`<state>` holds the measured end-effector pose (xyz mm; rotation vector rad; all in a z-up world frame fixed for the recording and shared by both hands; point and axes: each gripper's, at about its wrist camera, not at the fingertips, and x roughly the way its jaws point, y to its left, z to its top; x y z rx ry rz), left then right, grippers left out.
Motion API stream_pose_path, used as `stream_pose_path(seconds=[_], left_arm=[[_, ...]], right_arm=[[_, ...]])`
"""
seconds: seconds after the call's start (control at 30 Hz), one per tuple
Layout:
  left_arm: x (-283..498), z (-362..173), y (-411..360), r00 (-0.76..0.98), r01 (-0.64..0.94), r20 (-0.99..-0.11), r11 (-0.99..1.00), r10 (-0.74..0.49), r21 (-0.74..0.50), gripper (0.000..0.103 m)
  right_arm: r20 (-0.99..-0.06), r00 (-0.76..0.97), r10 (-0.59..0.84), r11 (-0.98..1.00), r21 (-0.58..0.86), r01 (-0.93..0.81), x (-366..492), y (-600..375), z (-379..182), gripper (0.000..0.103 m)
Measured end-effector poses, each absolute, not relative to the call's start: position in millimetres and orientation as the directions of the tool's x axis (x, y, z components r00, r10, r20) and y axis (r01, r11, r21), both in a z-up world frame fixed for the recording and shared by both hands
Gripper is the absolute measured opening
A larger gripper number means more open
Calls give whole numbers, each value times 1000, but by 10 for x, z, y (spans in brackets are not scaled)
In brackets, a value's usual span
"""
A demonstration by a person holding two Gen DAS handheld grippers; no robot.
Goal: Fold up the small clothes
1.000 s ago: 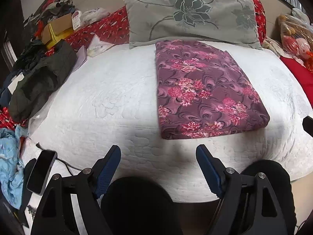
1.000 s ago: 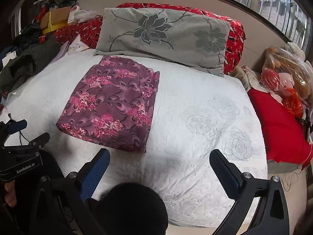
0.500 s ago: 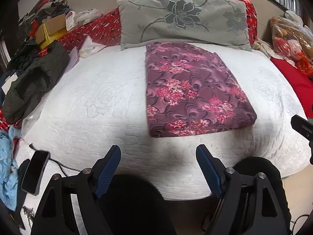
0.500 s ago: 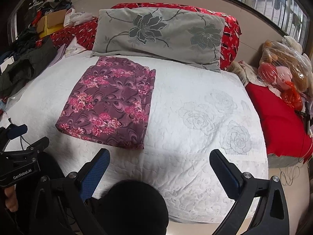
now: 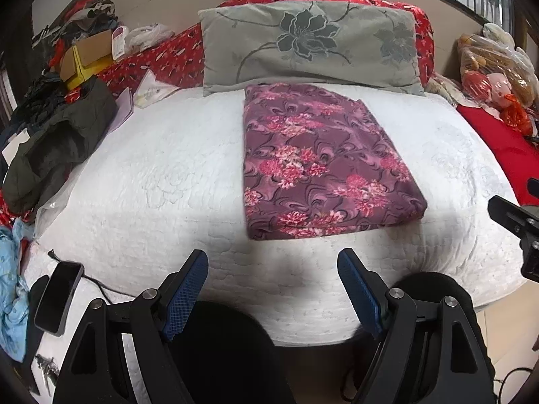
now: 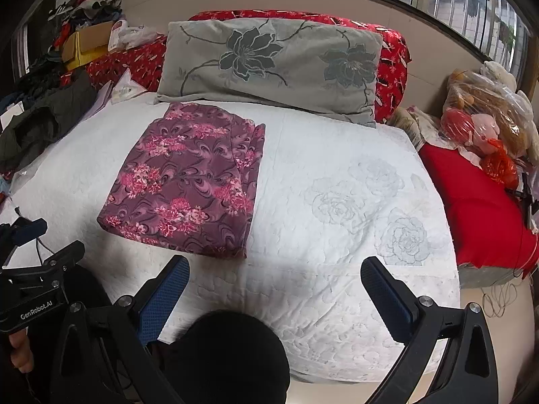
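- Left wrist view shows the folded garment [image 5: 323,165], a purple cloth printed with pink flower clusters, lying flat as a neat rectangle with its layered edges stacked at the near end.
- It rests on the white quilted bedspread [image 5: 161,181], its far end touching the grey flowered pillow [image 5: 310,47] at the head of the bed and its near end short of the bed's front edge.
- Right wrist view shows the same garment [image 6: 188,181] left of the bed's middle, with a lengthwise fold line near its right side.
- The left gripper [image 5: 273,269] hangs over the front edge of the bed with its blue-padded jaws spread wide and nothing between them, well apart from the garment.
- The right gripper [image 6: 274,277] likewise stands released, jaws wide and bare, over the front edge to the right of the garment.
- Compared with a second ago, the garment sits further up and smaller in the left wrist view, and more of the bed's front edge shows below it: the left gripper has drawn back from it. The garment's fold and place on the bed are unchanged.
- A dark jacket [image 5: 57,144] lies at the bed's left edge, a phone [image 5: 59,298] by the front left corner, and a red cushion [image 6: 478,208] past the right edge.
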<state>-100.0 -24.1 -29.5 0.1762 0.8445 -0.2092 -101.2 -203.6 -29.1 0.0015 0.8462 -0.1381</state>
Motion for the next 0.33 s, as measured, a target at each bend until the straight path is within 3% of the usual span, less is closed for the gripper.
stream_pose_path(seconds=[0.33], left_arm=[[-1138, -266, -408, 654, 253, -750, 963, -97, 96, 79]], right_arm=[[-739, 662, -125, 990, -49, 131, -1038, -2065, -275, 102]])
